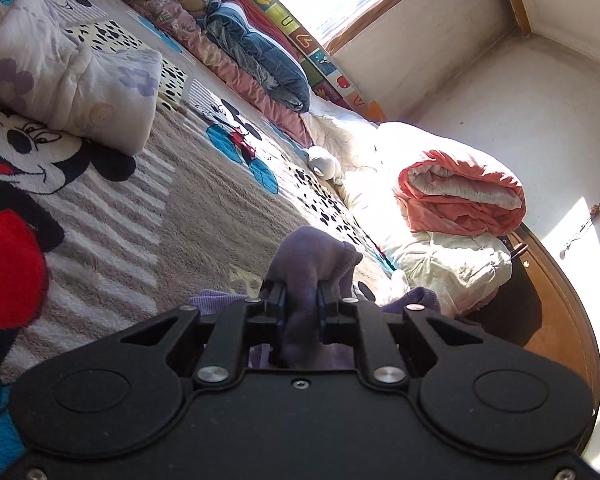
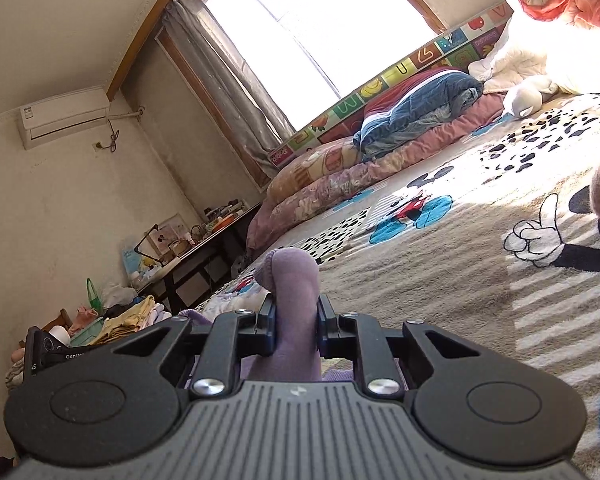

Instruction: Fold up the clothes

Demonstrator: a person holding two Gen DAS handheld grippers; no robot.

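Over a plush cartoon-print bed blanket (image 1: 172, 216), the left gripper (image 1: 300, 300) and right gripper (image 2: 296, 316) each pinch a bunched fold of a soft purple knit garment (image 2: 292, 280). It looks light, limp and stretchy, best gripped at edges or corners

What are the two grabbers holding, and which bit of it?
Both pinch the purple garment: the left gripper and the right gripper each clamp a bunched fold. Which part of it can't be told.

Matte black two-finger left gripper (image 1: 301, 300) with silver rivets and round hubs; black right gripper (image 2: 296, 314) with ribbed grey body.
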